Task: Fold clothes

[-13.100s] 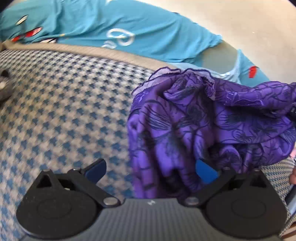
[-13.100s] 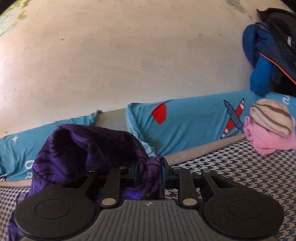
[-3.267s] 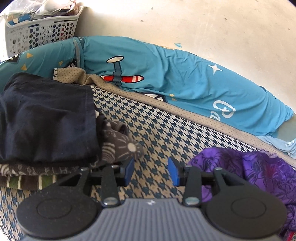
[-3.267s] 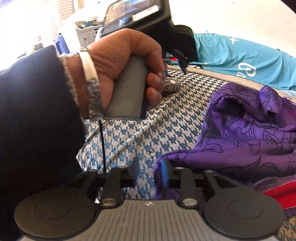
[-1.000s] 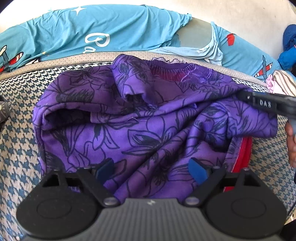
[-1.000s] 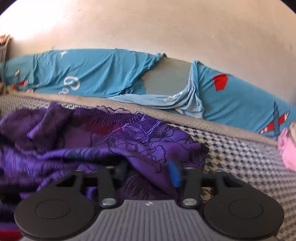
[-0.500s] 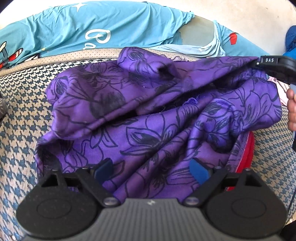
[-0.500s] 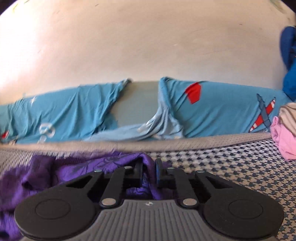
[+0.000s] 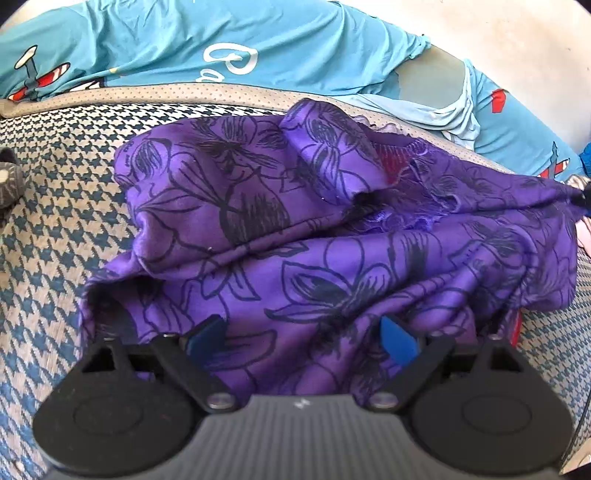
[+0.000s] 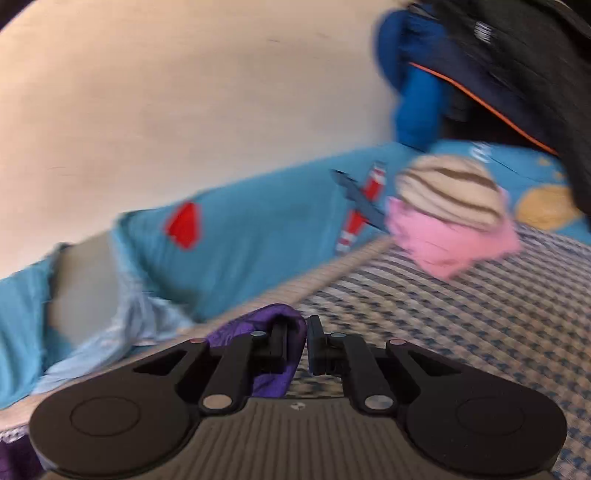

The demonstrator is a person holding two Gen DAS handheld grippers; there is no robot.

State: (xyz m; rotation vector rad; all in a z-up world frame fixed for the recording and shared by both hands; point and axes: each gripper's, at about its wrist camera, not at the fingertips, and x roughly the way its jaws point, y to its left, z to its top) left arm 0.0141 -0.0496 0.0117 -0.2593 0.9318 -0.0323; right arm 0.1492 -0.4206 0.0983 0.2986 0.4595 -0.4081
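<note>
In the left wrist view a blue-and-beige houndstooth woven bed cover (image 9: 48, 236) fills the left side and lower corners; a beige dotted border strip (image 9: 147, 94) edges it along the top; behind that lies a turquoise sheet printed with aeroplanes and white lettering (image 9: 258, 40), and a pale plaster wall (image 9: 517, 33) closes the upper right. A dark grey patterned item (image 9: 7, 181) shows at the far left edge, too cropped to identify. The purple satin garment with a black floral outline print (image 9: 332, 258) lies crumpled across the middle of the frame, its long axis running from lower left to the right edge, where a corner is drawn out to a point toward a small dark part of the other tool; a red cloth (image 9: 517, 325) peeks out beneath its right end. The left gripper (image 9: 301, 338) stands wide apart just over the garment's near edge, its blue pads (image 9: 397, 338) pressing nothing.

In the blurred right wrist view the wall fills the upper left; the right gripper (image 10: 306, 343) is clamped on a fold of the purple garment (image 10: 258, 328) at lower centre; a pink cloth bundle topped by a beige striped item (image 10: 450, 218) rests on the cover at the right; dark blue and black clothing (image 10: 480, 66) hangs in the upper right.
</note>
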